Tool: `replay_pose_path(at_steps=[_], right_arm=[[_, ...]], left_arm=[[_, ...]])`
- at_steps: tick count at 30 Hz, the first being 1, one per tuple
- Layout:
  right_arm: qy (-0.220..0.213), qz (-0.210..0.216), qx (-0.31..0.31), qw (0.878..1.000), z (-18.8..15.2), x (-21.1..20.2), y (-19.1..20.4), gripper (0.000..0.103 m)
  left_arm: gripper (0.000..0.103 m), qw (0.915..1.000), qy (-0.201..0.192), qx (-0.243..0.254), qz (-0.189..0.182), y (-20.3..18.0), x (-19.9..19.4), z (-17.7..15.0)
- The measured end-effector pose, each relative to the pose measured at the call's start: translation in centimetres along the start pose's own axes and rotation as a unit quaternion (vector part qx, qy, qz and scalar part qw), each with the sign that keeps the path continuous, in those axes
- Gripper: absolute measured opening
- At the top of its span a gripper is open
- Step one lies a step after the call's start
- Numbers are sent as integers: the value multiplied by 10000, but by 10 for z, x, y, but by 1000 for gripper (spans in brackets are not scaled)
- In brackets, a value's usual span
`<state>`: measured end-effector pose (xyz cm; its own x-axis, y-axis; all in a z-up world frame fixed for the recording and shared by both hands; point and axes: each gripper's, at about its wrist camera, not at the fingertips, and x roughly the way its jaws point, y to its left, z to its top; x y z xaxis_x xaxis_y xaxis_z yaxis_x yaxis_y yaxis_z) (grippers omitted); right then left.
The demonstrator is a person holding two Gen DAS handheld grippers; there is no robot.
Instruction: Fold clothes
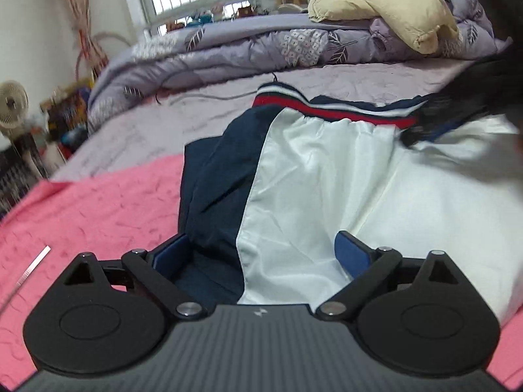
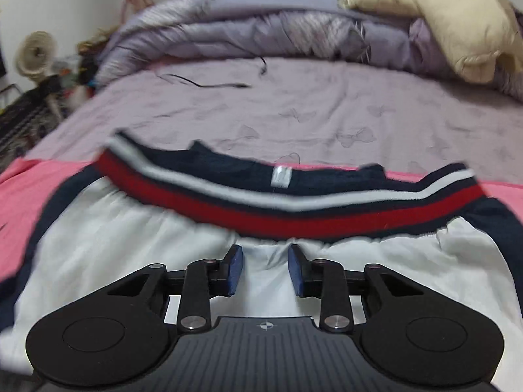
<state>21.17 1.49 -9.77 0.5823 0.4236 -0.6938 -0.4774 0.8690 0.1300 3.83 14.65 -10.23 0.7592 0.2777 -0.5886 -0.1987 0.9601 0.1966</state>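
Observation:
A navy and white jacket with a red, white and navy ribbed band lies on the pink blanket. My left gripper is wide open, its blue pads either side of a navy and white fold of the jacket. In the right wrist view the jacket fills the foreground, its striped band running across. My right gripper is open over the white fabric, just short of the band, nothing between its pads.
Beyond the jacket lies a lilac bedsheet with a dark cable. A rolled purple quilt and a cream padded coat sit at the back. A fan and clutter stand left. Dark hair hangs in at right.

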Motion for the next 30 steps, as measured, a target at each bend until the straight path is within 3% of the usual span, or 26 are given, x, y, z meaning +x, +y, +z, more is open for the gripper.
replay_pose_path(at_steps=[5, 7, 10, 14, 15, 17, 19, 22, 24, 26, 28, 30], right_arm=[[-172, -17, 390, 9991, 14, 7, 4, 32], [-368, 253, 209, 9988, -1, -19, 4, 33], [-324, 340, -478, 9978, -47, -62, 11, 34], [-404, -723, -971, 9918, -104, -106, -29, 34], [-448, -1169, -867, 9883, -111, -115, -48, 29], [-473, -1585, -453, 9852, -115, -132, -89, 28], [-454, -2063, -25, 9774, -106, -148, -108, 27], [-849, -1467, 34, 9855, -101, -174, -93, 32], [-957, -770, -127, 9923, -105, -180, -62, 44], [-910, -200, -264, 9953, -112, -174, -30, 48], [-775, 148, -394, 9961, -118, -162, -2, 49], [-741, -131, -294, 9967, -124, -164, -20, 49]], left_arm=[[102, 9995, 72, -262, -152, 8, 2, -2], [103, 9990, 106, -375, -210, 13, 3, -2], [103, 9988, 124, -428, -226, 14, 3, -3], [103, 9984, 144, -476, -260, 15, 3, -2], [103, 9983, 153, -486, -272, 16, 3, -2], [103, 9983, 199, -498, -245, 17, 1, 1], [103, 9988, 50, -484, 95, 19, -14, 7], [97, 9966, -402, -486, 528, 19, -51, 17], [99, 9970, -643, -380, 178, 8, -73, 20], [100, 9983, -577, -83, 7, -15, -78, 19], [100, 9986, -382, 309, 192, -38, -70, 8], [100, 9962, -115, 695, 511, -52, -55, -9]])
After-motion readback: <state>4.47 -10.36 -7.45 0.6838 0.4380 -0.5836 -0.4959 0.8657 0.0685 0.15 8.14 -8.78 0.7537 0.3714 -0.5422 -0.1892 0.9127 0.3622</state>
